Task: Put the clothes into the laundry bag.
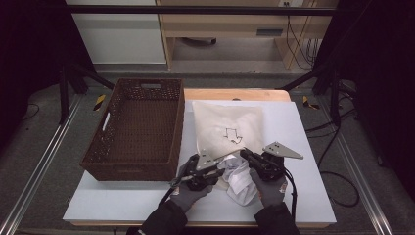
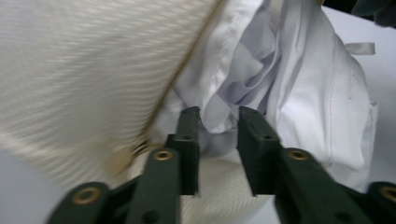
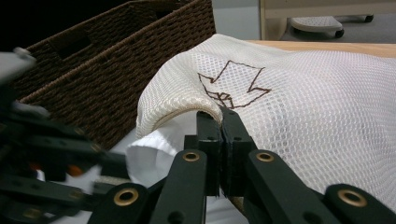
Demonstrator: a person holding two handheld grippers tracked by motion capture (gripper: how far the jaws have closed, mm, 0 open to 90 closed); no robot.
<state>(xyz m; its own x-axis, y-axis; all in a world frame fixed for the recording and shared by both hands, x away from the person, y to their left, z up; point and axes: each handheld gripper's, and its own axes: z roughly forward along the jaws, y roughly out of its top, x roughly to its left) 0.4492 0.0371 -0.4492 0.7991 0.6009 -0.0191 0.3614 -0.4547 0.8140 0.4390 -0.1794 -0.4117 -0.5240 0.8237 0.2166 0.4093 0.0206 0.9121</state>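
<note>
A cream mesh laundry bag [image 1: 227, 128] with a brown arrow drawn on it lies on the white table top. Its near opening faces me. A crumpled white garment [image 1: 242, 183] sits at that opening, partly under the bag's rim. My right gripper [image 3: 221, 116] is shut on the bag's rim [image 3: 187, 109] and holds it lifted off the garment [image 3: 149, 156]. My left gripper [image 2: 218, 121] is open, its jaws on either side of a fold of the garment [image 2: 299, 93], with the mesh bag [image 2: 79, 70] to its left. Both grippers [image 1: 220, 165] [image 1: 246, 155] sit close together at the near middle of the table.
A dark brown wicker basket [image 1: 134, 128] stands to the left of the bag, touching the table's left part. The white table top [image 1: 303, 147] has bare room to the right and along the front edge. Metal rails and cables run beside the table.
</note>
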